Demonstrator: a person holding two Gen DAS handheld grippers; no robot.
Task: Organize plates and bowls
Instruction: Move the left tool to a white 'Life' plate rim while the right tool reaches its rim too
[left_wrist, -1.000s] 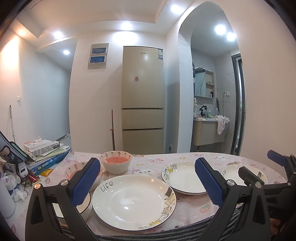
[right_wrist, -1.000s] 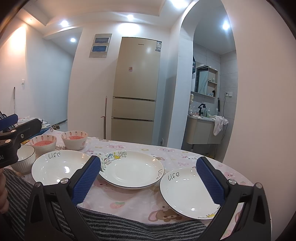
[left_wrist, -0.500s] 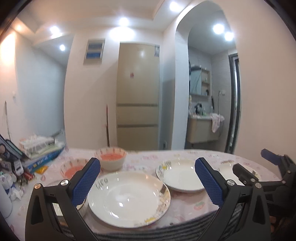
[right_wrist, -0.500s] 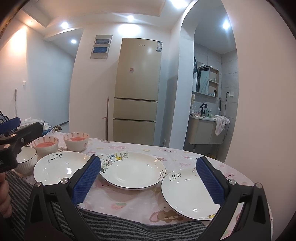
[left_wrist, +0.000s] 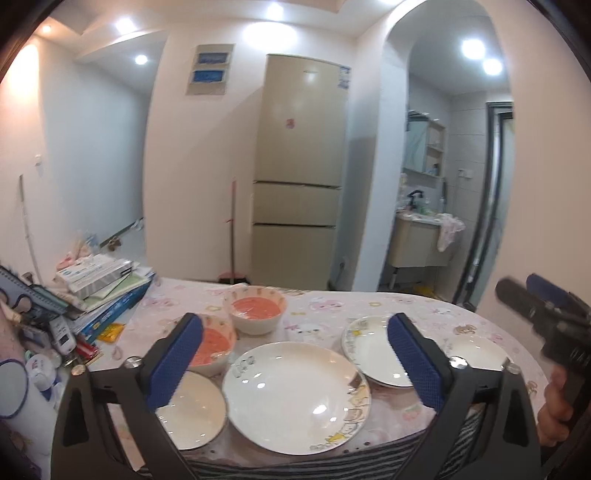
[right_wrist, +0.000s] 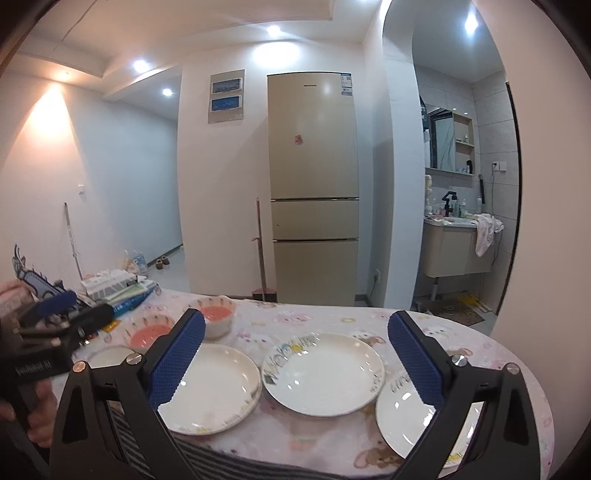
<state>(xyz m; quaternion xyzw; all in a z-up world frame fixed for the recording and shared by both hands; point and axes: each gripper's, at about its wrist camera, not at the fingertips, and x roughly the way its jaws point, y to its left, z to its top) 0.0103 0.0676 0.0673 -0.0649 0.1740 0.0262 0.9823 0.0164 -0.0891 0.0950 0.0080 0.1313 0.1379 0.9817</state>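
Note:
Three white plates with cartoon rims lie in a row on the pink tablecloth: left plate (left_wrist: 295, 391) (right_wrist: 214, 387), middle plate (left_wrist: 369, 354) (right_wrist: 323, 373), right plate (left_wrist: 476, 350) (right_wrist: 410, 417). Two bowls with red insides (left_wrist: 256, 308) (left_wrist: 212, 343) and a white bowl (left_wrist: 192, 410) stand at the left. My left gripper (left_wrist: 295, 365) is open and empty above the left plate. My right gripper (right_wrist: 295, 362) is open and empty above the middle plate. Each gripper shows at the edge of the other's view, the right one (left_wrist: 546, 314) and the left one (right_wrist: 62, 317).
A stack of books and boxes (left_wrist: 99, 280) and small clutter (left_wrist: 44, 354) fill the table's left end. A striped cloth (right_wrist: 221, 461) hangs over the near table edge. A fridge (left_wrist: 299, 170) and a broom (left_wrist: 232, 229) stand behind the table.
Both grippers have risen and tilted down, so the plates sit more under the fingers. The right gripper's view has swung left, towards the bowls. Both stay open.

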